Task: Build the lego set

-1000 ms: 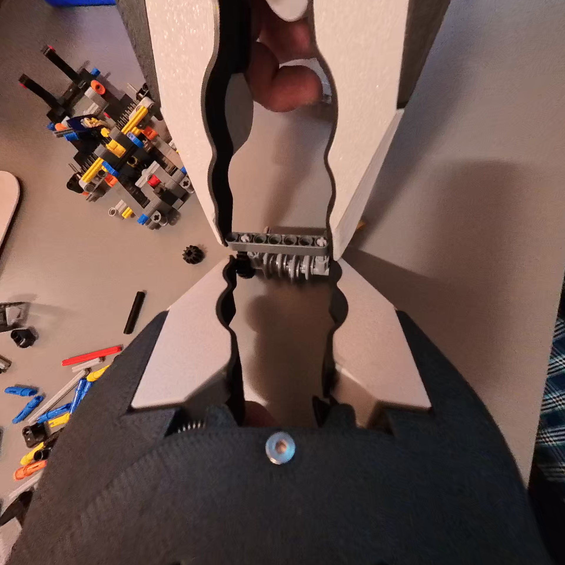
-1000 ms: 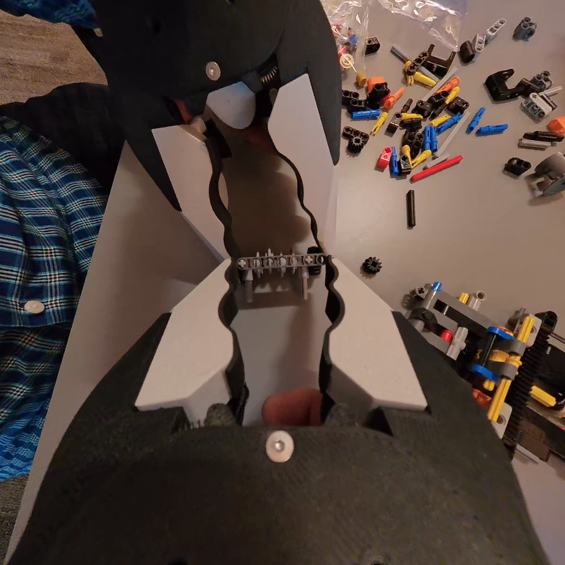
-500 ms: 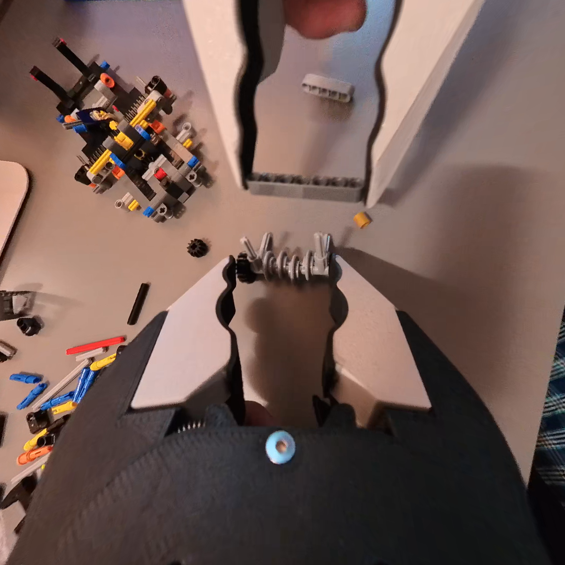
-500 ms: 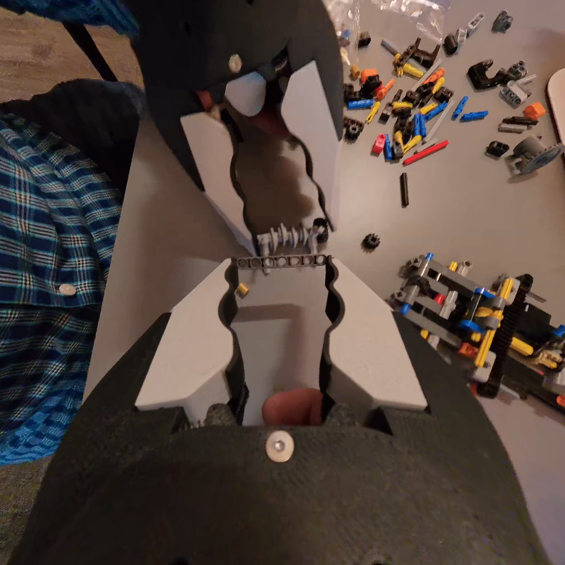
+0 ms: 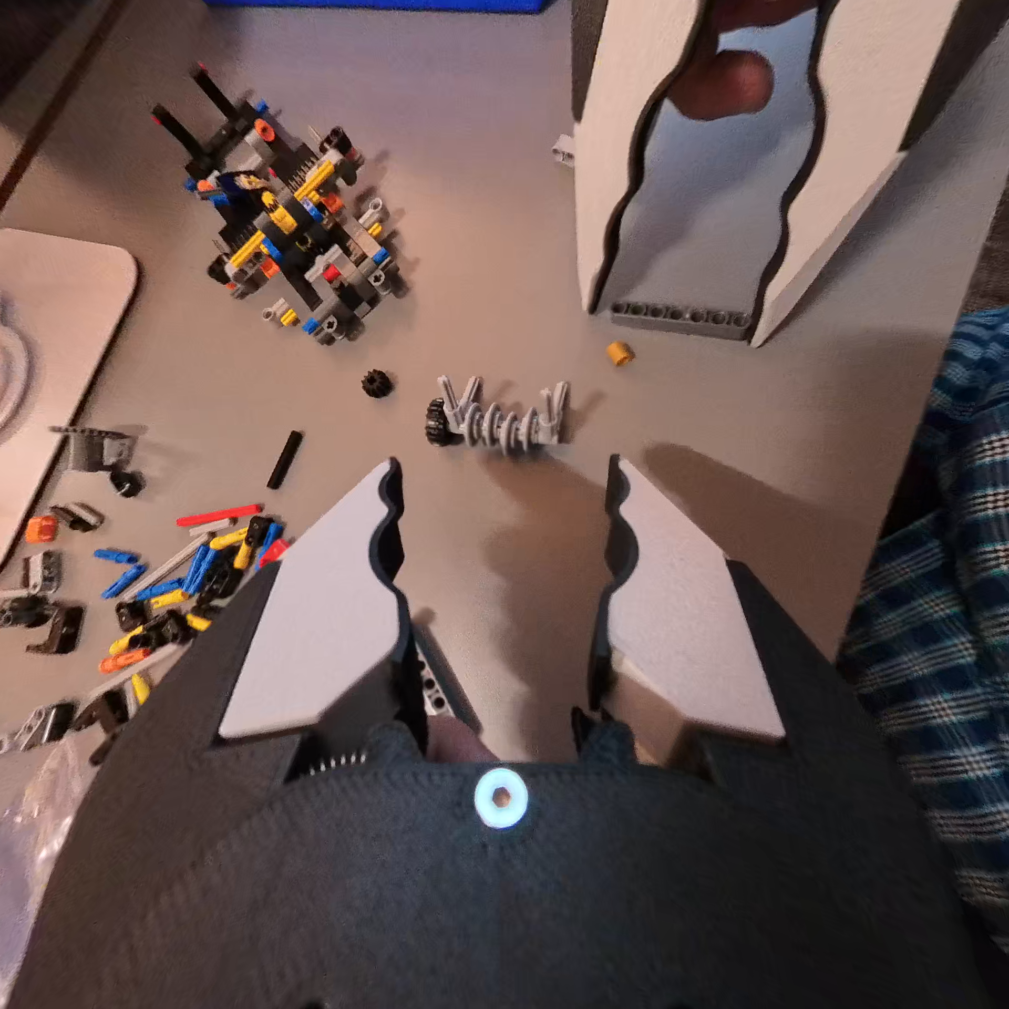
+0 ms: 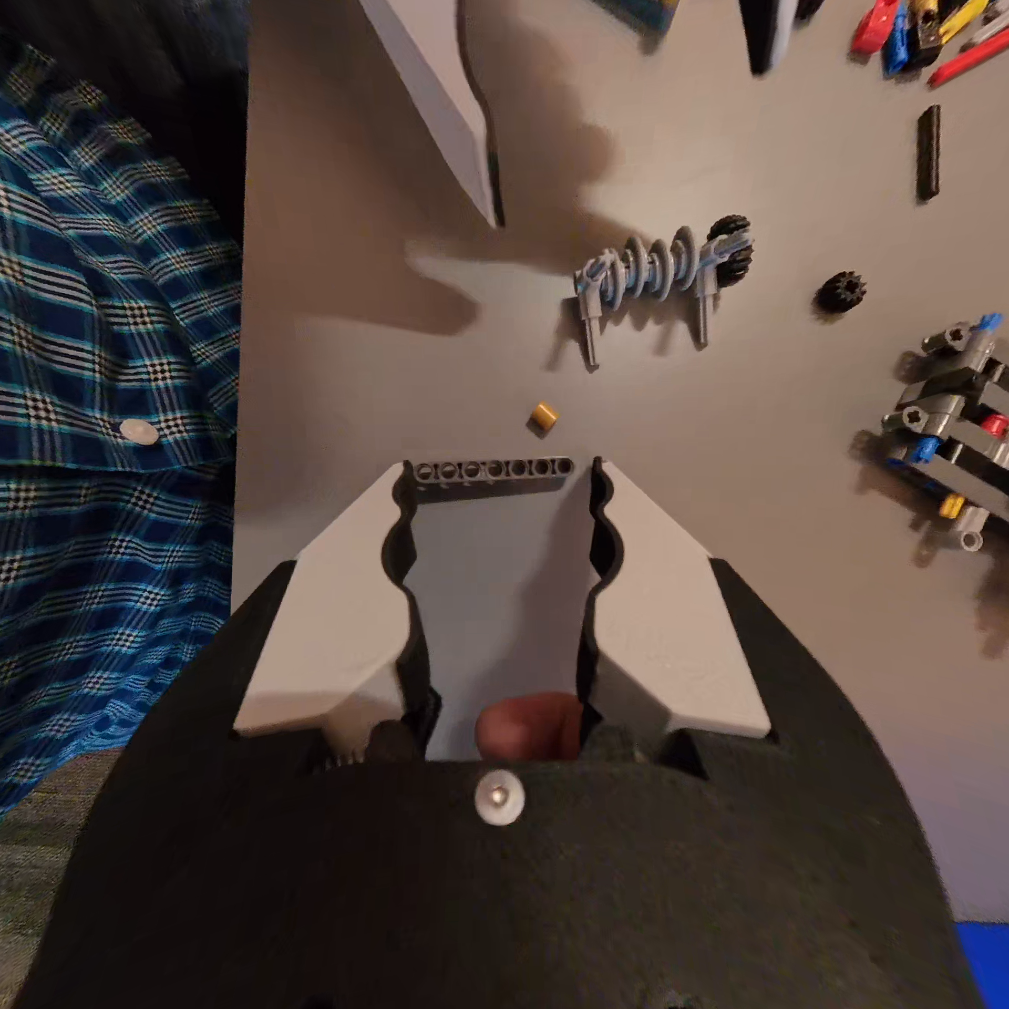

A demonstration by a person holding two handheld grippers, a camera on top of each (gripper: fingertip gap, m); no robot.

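Note:
A light grey worm-gear assembly (image 5: 497, 420) with a black gear at one end lies on the grey table just beyond my left gripper (image 5: 503, 464), which is open and empty. It also shows in the right wrist view (image 6: 660, 273). My right gripper (image 6: 499, 464) is shut on a dark grey beam with holes (image 6: 491, 469), held by its ends across the fingertips above the table. In the left wrist view the right gripper (image 5: 680, 322) and the beam hang at the upper right. One left finger (image 6: 453, 109) shows at the top of the right wrist view.
A partial build (image 5: 289, 235) stands at the far left, also in the right wrist view (image 6: 955, 415). A small black gear (image 5: 377, 382), a yellow bush (image 5: 619, 352) and a black axle (image 5: 284, 458) lie nearby. Loose pieces (image 5: 180, 579) lie at left. A person in plaid (image 5: 955, 546) sits at the table's edge.
My left gripper opened, let go of the worm-gear assembly and drew back; the assembly now lies on the table. My right gripper pulled away with the beam.

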